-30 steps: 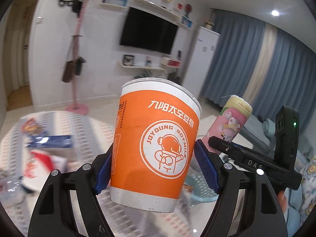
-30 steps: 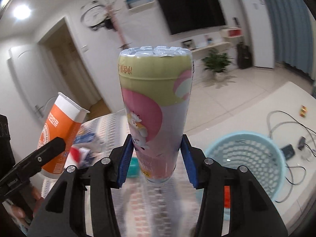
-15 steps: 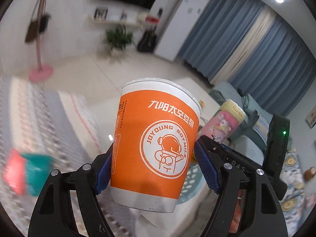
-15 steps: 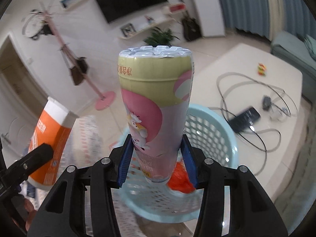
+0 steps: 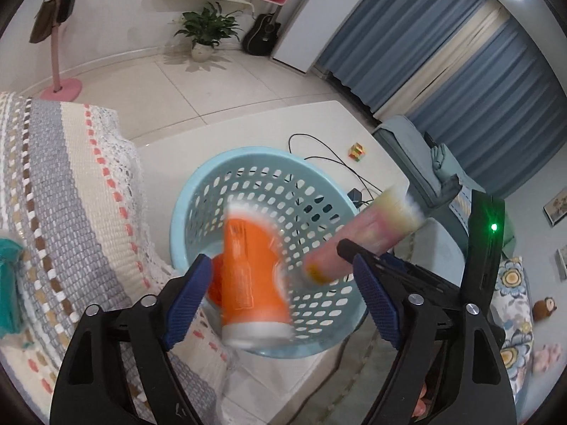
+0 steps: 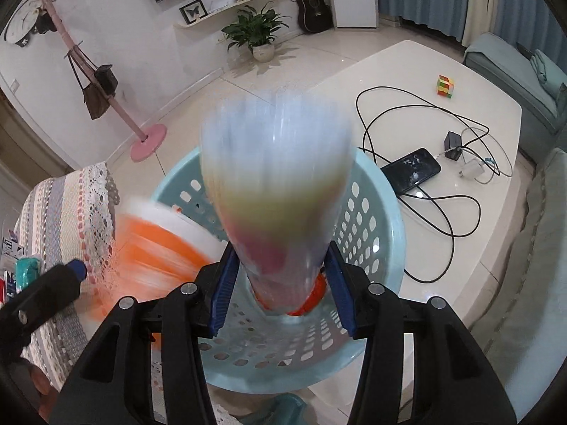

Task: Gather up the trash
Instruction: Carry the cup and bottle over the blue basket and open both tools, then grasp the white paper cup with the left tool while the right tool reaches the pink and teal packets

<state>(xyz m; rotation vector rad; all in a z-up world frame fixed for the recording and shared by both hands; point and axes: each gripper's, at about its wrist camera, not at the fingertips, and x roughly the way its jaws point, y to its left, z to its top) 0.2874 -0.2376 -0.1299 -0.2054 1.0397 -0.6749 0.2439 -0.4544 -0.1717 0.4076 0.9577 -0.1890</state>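
Drop step: both pieces of trash going into the pale-blue perforated plastic basket (image 5: 198, 191) on the white worktop (image 6: 443, 248). Left gripper (image 5: 283, 301) jaws opening, pads clear of the orange paper cup (image 5: 251, 269), which is blurred between them, over the basket's 7 o'clock side. Right gripper (image 6: 280, 292) jaws opening too; tall pink-green bottle (image 6: 276, 191), glossy and tapered, blurred between pads, released by the look of it. Next, probably: pull both grippers up & back to the woven cloth (image 5: 63, 184) at 9 o'clock for more trash.

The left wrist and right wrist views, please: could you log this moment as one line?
left tongs: opening, orange cup loose between pads | right tongs: opening, pink bottle slipping | both over blue basket
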